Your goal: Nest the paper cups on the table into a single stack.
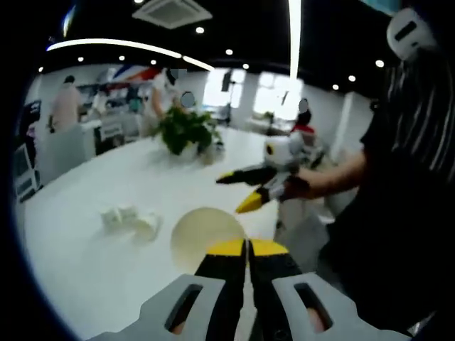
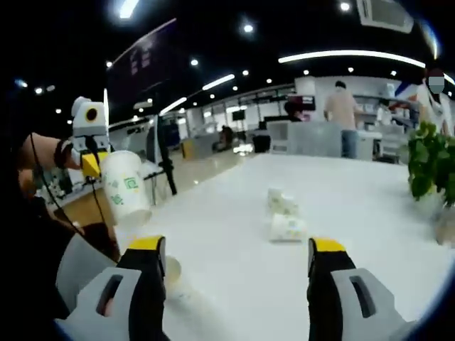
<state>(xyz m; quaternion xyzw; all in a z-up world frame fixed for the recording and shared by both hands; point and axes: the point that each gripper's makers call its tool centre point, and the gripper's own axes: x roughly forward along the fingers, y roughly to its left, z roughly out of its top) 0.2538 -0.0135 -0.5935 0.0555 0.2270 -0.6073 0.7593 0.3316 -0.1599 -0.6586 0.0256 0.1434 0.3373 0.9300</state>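
**A:** Right gripper view first: the left gripper [image 2: 91,165] comes in from the left, holding one paper cup [image 2: 125,186] up in the air, mouth tipped down, clear of the white table [image 2: 370,213].

**B:** And in the left gripper view that same cup [image 1: 202,238] faces the lens as a pale round opening, with the yellow tips pressed together on its rim. So one cup is picked up. What about the rest?

**A:** Two more cups lying on their sides mid-table, one nearer [image 2: 287,227] and one just behind it [image 2: 281,199], close together but not nested.

**B:** I see them as a small white cluster [image 1: 131,219] in the left gripper view too. No stack yet, by my reading.

**A:** Agreed: early days. The right gripper [image 2: 234,256] has its jaws spread wide with nothing between them, pointing toward the lying cups.

**B:** It also shows in the left gripper view [image 1: 249,186], hovering above the table. Nesting is all left to do.
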